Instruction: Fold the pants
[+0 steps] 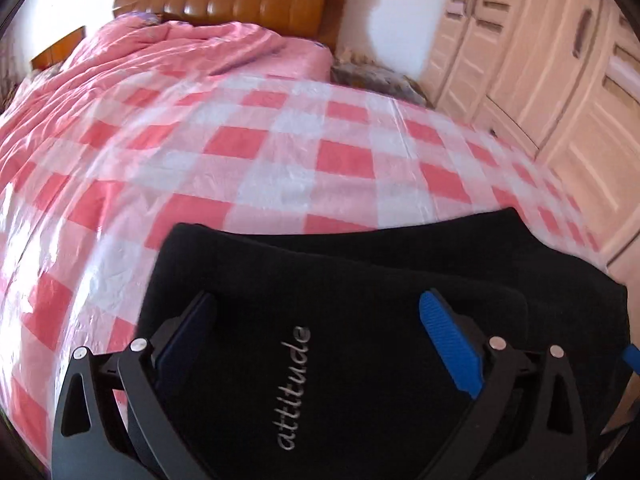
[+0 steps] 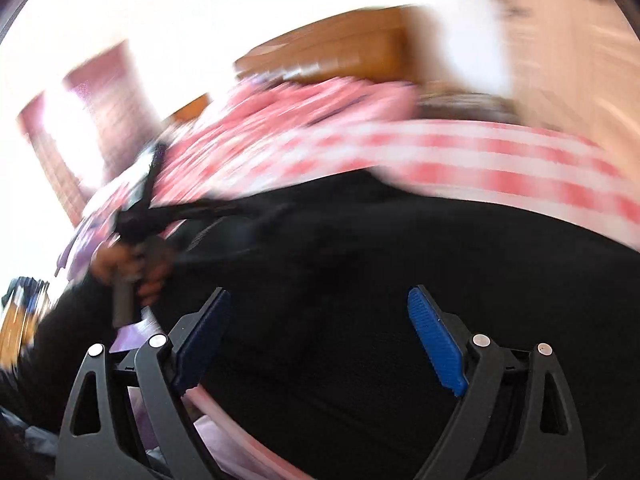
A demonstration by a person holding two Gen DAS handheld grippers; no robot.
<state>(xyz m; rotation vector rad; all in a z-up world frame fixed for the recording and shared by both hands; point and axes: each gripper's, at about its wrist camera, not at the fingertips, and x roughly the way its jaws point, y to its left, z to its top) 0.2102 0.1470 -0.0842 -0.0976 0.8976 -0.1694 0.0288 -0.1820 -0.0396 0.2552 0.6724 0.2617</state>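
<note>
Left wrist: checked bedspread, wardrobe.

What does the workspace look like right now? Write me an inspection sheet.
Surface: bed under a pink-and-white checked cover, glossy and wrinkled.
Job's things: black pants lying folded in layers on the cover, the word "attitude" showing.
Clutter: rumpled pink quilt at the headboard end.
Grippers: left gripper open over the pants, nothing between its jaws; right gripper open above the black cloth, that view blurred.
Cables: nothing seen.
Surroundings: wooden headboard; cream wardrobe doors.
</note>
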